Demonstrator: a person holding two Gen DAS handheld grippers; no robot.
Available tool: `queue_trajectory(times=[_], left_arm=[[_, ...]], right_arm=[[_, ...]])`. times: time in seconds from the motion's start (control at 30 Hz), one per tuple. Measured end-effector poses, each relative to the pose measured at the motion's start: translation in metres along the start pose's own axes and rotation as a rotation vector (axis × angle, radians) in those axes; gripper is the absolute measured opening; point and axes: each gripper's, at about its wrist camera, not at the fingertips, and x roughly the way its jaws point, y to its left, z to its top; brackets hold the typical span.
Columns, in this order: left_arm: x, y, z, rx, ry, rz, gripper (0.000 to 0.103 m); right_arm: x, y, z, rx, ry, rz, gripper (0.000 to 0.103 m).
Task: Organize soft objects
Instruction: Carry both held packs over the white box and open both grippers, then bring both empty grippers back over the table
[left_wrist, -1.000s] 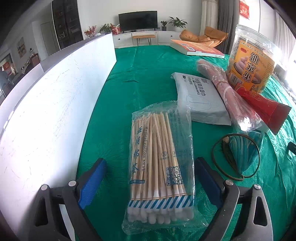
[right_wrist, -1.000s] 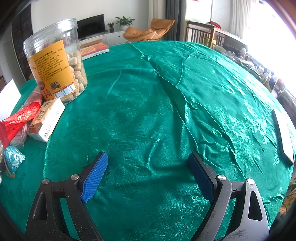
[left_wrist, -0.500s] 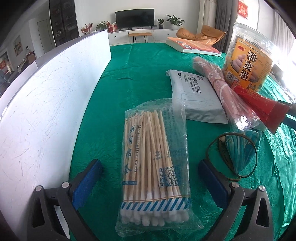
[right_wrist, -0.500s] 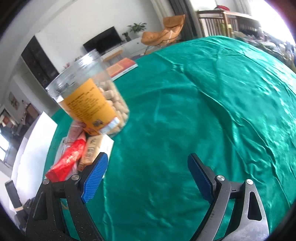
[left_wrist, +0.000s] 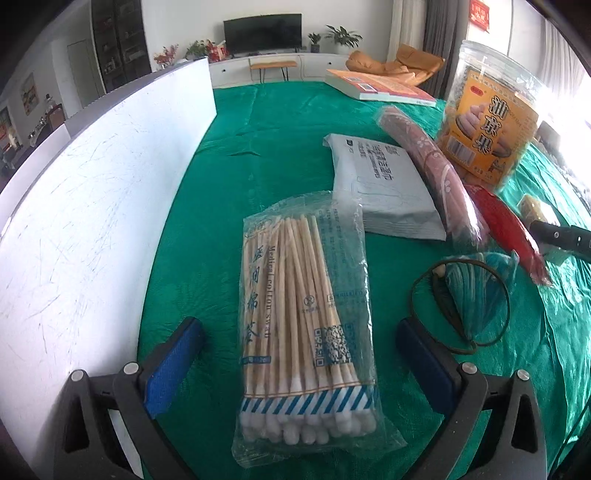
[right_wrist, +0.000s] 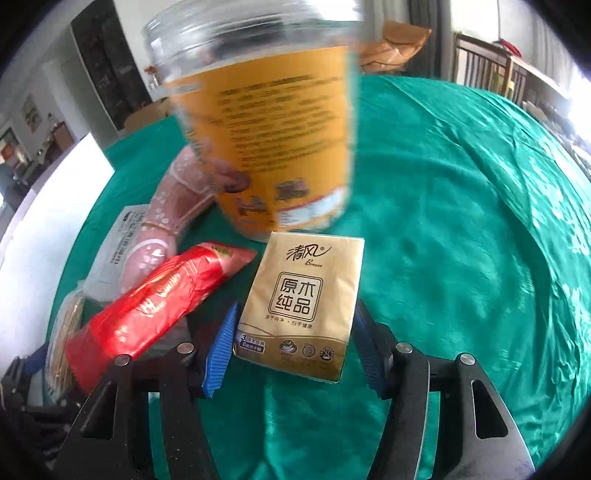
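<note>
Right wrist view: a gold tissue pack (right_wrist: 303, 306) lies flat on the green-clothed table (right_wrist: 461, 221), its near end between the blue pads of the right hand-held gripper (right_wrist: 295, 347). The jaws are closing on it; the left pad (right_wrist: 219, 347) stands just beside the pack's edge, and whether either pad presses yet cannot be told. A red wrapped packet (right_wrist: 155, 306) lies just left of the pack, and a clear snack jar (right_wrist: 273, 140) with an orange label stands right behind it.

In the left wrist view, a bag of cotton swabs (left_wrist: 303, 332) lies lengthwise between the fingers of the left hand-held gripper (left_wrist: 299, 362), which is spread wide, both pads clear of the bag. A white board (left_wrist: 92, 206) stands along the table's left edge. To the right lie a grey flat pack (left_wrist: 384, 184), a patterned roll (left_wrist: 432, 162) and a teal bundle (left_wrist: 469, 291).
</note>
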Motion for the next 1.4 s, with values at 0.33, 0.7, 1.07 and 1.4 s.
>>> queue_trajectory(times=[0.33,0.7,1.07,1.4], left_arm=[[-0.006,0.005,0.022,-0.025,0.122,-0.021,0.035],[-0.112,0.042,0.076,-0.233,-0.128,-0.286,0.031],[-0.204,0.196,0.027,-0.405,-0.195,0.196,0.102],[-0.198,0.135,0.014,-0.339,-0.328,-0.016,0.103]], right_arm=[[0.004,-0.094,0.087,0.116,-0.012,-0.032,0.061],[-0.111,0.001,0.161,-0.149,-0.134,0.168,0.060],[-0.149,0.264,0.065,-0.431,-0.008,0.676,0.079],[-0.111,0.157,0.023,-0.366,-0.095,0.372,0.086]])
